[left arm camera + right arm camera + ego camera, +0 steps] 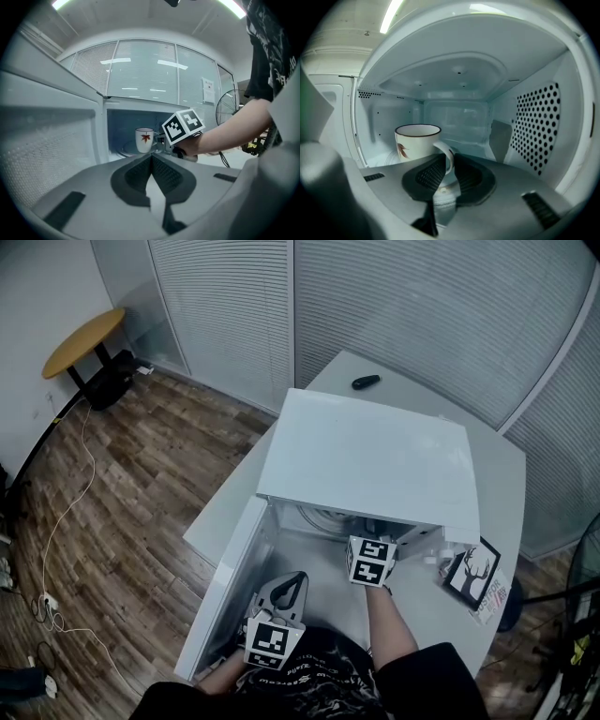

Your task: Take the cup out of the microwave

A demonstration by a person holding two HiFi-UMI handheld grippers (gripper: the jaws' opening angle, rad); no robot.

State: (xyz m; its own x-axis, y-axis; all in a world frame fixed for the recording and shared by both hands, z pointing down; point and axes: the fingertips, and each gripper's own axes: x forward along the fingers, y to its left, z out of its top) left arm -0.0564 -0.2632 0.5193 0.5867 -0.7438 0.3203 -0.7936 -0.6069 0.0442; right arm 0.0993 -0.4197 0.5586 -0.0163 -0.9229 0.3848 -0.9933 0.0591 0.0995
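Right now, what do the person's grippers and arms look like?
Both the left gripper and right gripper have grey moulded bodies with dark, ribbed pads tapering to a point. Each carries a white cube with black square markers. The person wears a black short-sleeved top with pale print; forearms bare.

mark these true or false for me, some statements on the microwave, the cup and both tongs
1. The cup stands inside the microwave. True.
2. The right tongs grip the cup by its rim. False: they are closed on its handle.
3. The left tongs are shut with nothing between them. True.
4. The microwave door is closed. False: it stands open.
5. The cup bears a blue flower. False: it bears a red leaf.
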